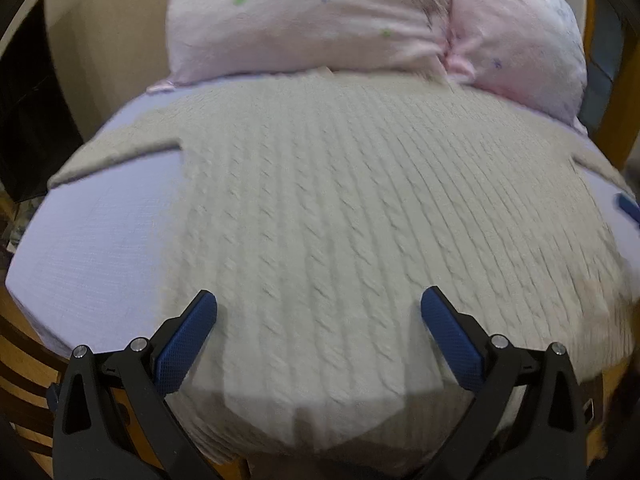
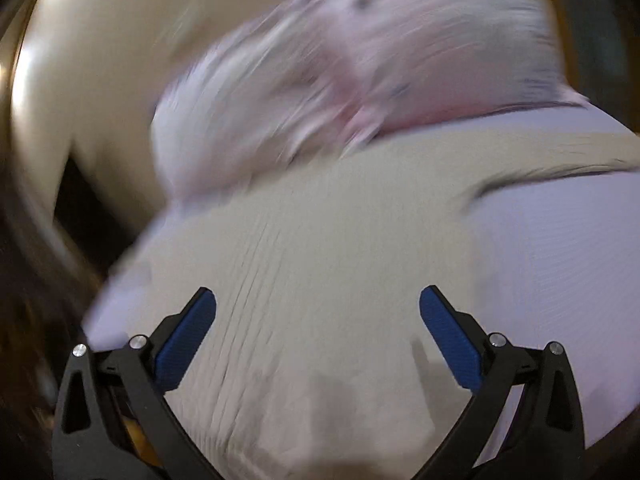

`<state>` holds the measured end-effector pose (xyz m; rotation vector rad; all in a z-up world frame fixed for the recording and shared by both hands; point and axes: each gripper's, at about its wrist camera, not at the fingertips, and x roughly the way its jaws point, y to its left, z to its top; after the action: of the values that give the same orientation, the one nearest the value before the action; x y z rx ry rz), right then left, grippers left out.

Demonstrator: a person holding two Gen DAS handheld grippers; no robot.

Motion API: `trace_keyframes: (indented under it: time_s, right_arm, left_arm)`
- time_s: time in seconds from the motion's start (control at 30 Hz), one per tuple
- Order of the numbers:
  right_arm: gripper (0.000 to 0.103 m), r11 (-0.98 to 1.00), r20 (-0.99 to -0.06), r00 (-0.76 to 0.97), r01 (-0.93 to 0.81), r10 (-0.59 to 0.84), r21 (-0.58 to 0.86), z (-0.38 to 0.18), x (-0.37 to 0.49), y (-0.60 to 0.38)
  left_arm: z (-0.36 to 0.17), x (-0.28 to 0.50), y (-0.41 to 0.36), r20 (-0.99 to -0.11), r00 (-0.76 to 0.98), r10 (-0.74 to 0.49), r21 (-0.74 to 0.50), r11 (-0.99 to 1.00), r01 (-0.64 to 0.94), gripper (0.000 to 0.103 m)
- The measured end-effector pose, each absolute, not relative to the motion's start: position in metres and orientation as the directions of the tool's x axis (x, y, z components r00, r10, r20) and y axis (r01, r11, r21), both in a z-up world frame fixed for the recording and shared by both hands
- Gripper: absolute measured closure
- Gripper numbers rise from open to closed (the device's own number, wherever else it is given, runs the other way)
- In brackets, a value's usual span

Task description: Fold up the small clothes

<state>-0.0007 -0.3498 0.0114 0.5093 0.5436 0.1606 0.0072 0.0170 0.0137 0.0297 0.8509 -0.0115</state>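
Lavender bedsheet (image 1: 100, 232), cream cable-knit sweater (image 1: 340, 220) spread flat, pink pillow (image 1: 320, 20), left claw (image 1: 319, 304) released, right claw (image 2: 318, 304) released

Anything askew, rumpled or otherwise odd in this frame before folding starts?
Nothing stands out. The cream cable-knit sweater lies spread flat on the lavender sheet, its sleeves spread outward, its top edge meeting the pink pillow. The left gripper and right gripper are both open above it. The right wrist view is motion-blurred.
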Motion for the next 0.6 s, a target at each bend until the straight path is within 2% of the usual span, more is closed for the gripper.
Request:
trace_keyframes:
  time_s: [0.1, 0.17, 0.23, 0.3, 0.37, 0.4, 0.6]
  right_arm:
    - [0.005, 0.820, -0.504, 0.862, 0.249, 0.055, 0.516, 0.019, 0.016, -0.440]
    - [0.027, 0.753, -0.569, 0.821, 0.406, -0.051, 0.518, 0.013, 0.031, -0.491]
    - [0.038, 0.660, -0.626, 0.774, 0.518, -0.091, 0.544, 0.000, 0.047, -0.542]
    - [0.045, 0.571, -0.680, 0.725, 0.607, -0.111, 0.553, -0.014, 0.063, -0.581]
    - [0.054, 0.500, -0.711, 0.695, 0.655, -0.107, 0.566, -0.028, 0.073, -0.605]
    - [0.054, 0.454, -0.720, 0.687, 0.675, -0.098, 0.582, -0.036, 0.078, -0.619]
    - [0.072, 0.335, -0.668, 0.728, 0.674, -0.152, 0.658, -0.053, 0.082, -0.651]
  left_arm:
    - [0.029, 0.011, 0.042, -0.650, 0.760, -0.020, -0.034, 0.999, -0.004, 0.001]
    - [0.038, 0.018, 0.062, -0.588, 0.808, -0.030, -0.082, 0.996, -0.023, 0.001]
    - [0.045, 0.028, 0.080, -0.569, 0.821, -0.041, -0.117, 0.993, -0.032, 0.001]
    - [0.049, 0.044, 0.099, -0.569, 0.822, -0.019, -0.131, 0.989, -0.068, 0.001]
    - [0.050, 0.055, 0.113, -0.577, 0.817, 0.001, -0.142, 0.985, -0.101, 0.001]
    - [0.050, 0.060, 0.121, -0.580, 0.814, 0.002, -0.156, 0.981, -0.114, 0.001]
    - [0.051, 0.076, 0.176, -0.589, 0.808, 0.011, -0.242, 0.952, -0.189, 0.001]
